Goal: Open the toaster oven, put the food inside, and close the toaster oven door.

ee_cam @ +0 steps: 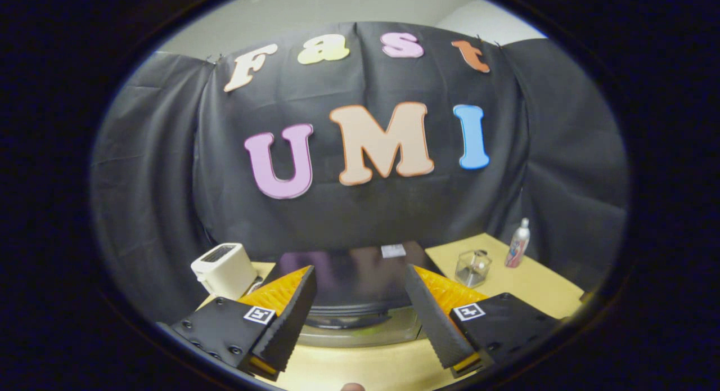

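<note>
I am holding the tongs [360, 306] spread open, gripping nothing. The toaster oven [354, 290] is sitting between the fingers, its front partly hidden; toaster [224, 269] left of it.

We see the toaster oven [354, 290] with a glossy dark top that mirrors the wall, and a brushed-metal-looking front edge between the spread fingers of the gripper [360, 306], whose inner faces are ribbed. Table [540, 278] reads as matt pale wood; white toaster [224, 270] smooth plastic. Jar [472, 267] clear, glassy; booth wall [157, 171] matt creased cloth.
</note>
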`<state>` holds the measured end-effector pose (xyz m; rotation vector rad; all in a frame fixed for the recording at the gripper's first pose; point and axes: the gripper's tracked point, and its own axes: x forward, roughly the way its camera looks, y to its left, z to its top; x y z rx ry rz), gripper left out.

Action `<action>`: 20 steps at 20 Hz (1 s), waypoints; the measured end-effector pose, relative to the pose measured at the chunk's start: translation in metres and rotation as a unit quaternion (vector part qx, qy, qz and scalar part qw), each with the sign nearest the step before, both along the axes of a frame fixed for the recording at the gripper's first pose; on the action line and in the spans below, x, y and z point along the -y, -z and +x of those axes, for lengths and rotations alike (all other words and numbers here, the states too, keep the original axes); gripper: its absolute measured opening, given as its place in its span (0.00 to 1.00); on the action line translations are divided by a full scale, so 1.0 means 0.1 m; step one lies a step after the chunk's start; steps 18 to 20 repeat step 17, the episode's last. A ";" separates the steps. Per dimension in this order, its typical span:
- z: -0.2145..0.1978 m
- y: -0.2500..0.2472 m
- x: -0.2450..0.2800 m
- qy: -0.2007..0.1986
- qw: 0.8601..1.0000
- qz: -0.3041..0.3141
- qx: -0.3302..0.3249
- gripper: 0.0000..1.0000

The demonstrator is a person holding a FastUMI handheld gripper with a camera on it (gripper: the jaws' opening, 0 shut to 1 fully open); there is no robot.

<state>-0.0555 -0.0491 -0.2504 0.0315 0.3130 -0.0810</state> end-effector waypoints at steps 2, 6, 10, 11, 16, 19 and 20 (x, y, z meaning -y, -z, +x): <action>0.10 -0.37 0.03 -0.005 0.999 0.000 0.036 0.99; 0.32 -1.03 0.20 -0.010 0.995 -0.007 0.097 0.99; 0.50 -1.56 0.37 -0.024 0.990 0.004 0.136 0.99; 0.57 -1.66 0.47 -0.023 0.989 0.000 0.145 0.99; 0.76 -1.94 0.99 -0.012 0.984 -0.025 0.177 0.99; 0.79 -1.95 1.12 -0.010 0.983 -0.032 0.183 0.99; 0.79 -1.95 1.12 -0.010 0.983 -0.032 0.183 0.99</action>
